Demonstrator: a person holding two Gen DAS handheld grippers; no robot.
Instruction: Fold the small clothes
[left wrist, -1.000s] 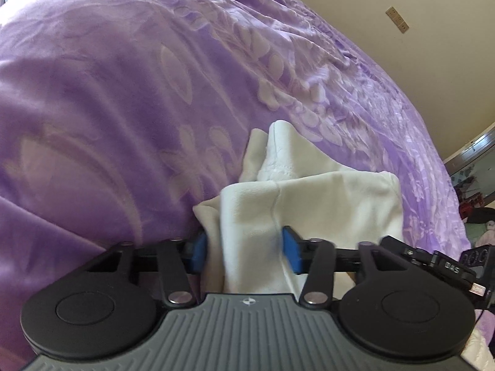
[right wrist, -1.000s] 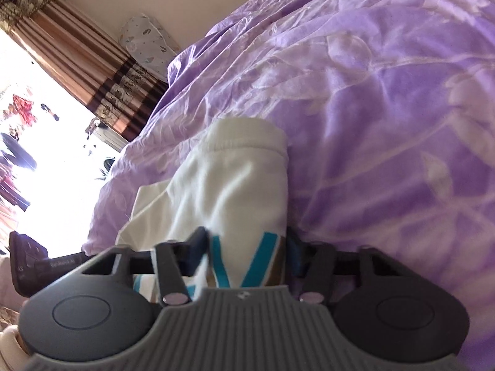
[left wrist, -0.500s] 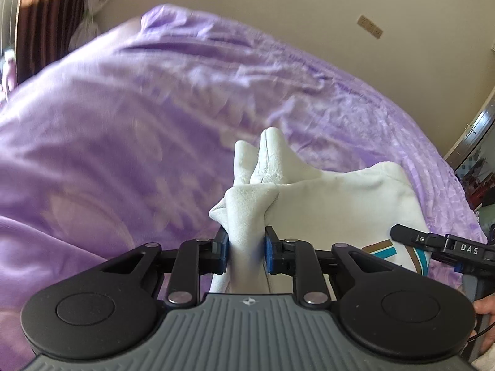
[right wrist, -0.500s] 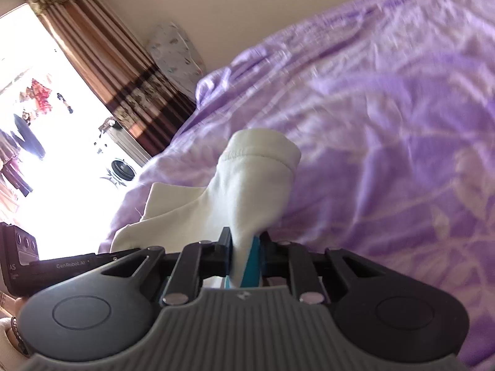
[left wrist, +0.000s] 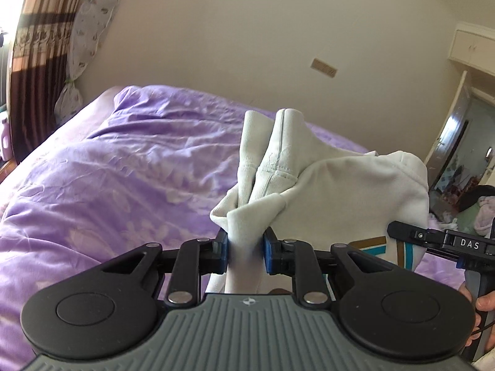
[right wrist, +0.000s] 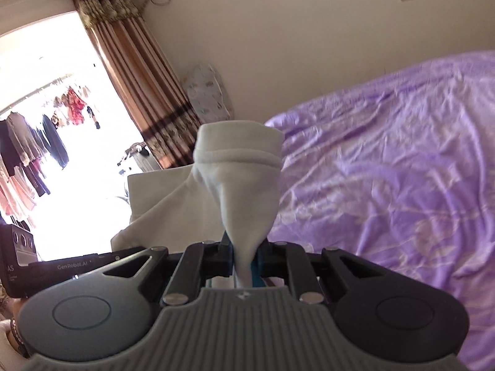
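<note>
Both grippers clenched bunched cloth of a small white top [left wrist: 349,191], lifted at frame centre above the purple bed [left wrist: 123,167]: left gripper [left wrist: 246,249], right gripper [right wrist: 244,255] still tightening. The right's thin pinch, partly hidden, could perhaps slip, dropping that side.

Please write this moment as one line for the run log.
left tool: shut on white garment | right tool: closing on same garment | garment: held over purple bedspread
</note>
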